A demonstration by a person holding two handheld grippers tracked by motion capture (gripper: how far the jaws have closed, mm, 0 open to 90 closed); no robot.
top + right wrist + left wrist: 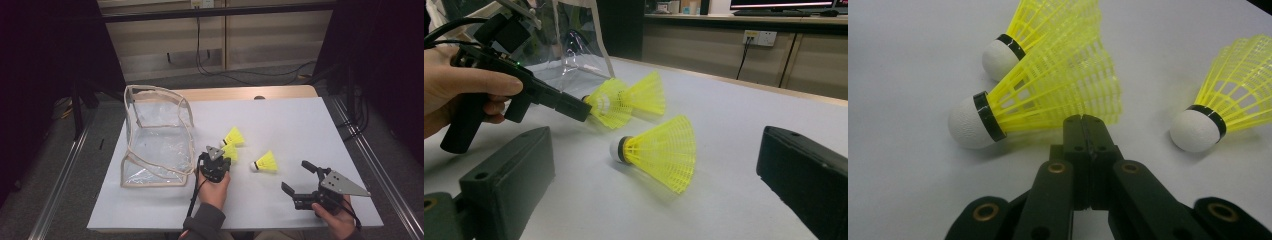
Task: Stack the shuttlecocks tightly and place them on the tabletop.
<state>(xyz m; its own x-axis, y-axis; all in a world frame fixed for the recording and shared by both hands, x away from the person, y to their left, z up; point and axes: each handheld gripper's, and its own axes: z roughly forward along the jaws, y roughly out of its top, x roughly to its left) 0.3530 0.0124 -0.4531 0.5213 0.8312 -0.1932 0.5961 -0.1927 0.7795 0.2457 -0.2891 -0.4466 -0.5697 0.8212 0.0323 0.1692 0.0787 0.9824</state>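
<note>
A shuttlecock skirt is pinched for bagging.
The left gripper is pressed onto the middle shuttlecock; the right gripper is held spread. A lift left into the clear bag seems called for next.

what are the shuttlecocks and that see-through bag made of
Shuttlecocks: the yellow skirts look like moulded plastic, a glossy open lattice rather than feathers. The white heads look like matte foam or cork with a grainy surface, ringed by a black band.
Bag: clear soft plastic, probably vinyl, judging by the creases and glare, edged in beige trim that may be fabric.
Left gripper: shut at the rim of the nearest skirt.
</note>
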